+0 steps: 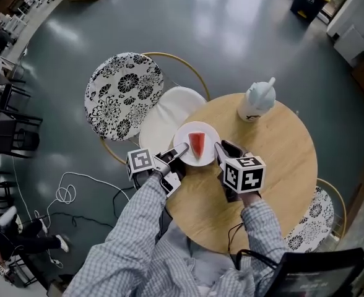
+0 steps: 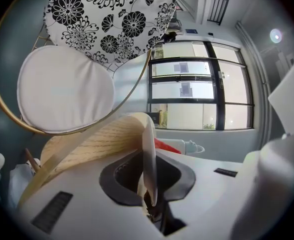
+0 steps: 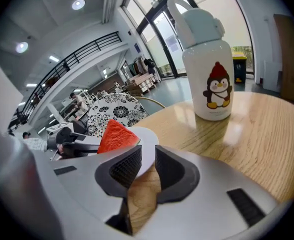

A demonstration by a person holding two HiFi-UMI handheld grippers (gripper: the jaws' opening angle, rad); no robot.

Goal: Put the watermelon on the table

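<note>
The round desk (image 1: 281,166) has the white plate (image 1: 183,133) at its edge beside the left tool (image 1: 181,150), which is clamped on the plate's rim. I cannot tell whether the plate rests or hovers. Gripped from one side only, it could tip and send the upright watermelon (image 1: 197,145) sliding off. The wedge sits just ahead of and between both tools. The right tool (image 1: 219,148) is empty, its jaws narrowly parted at the opposite rim.

Left gripper (image 2: 150,186) pinches the white plate (image 2: 148,144) edge-on; red watermelon (image 2: 165,145) just beyond.
</note>
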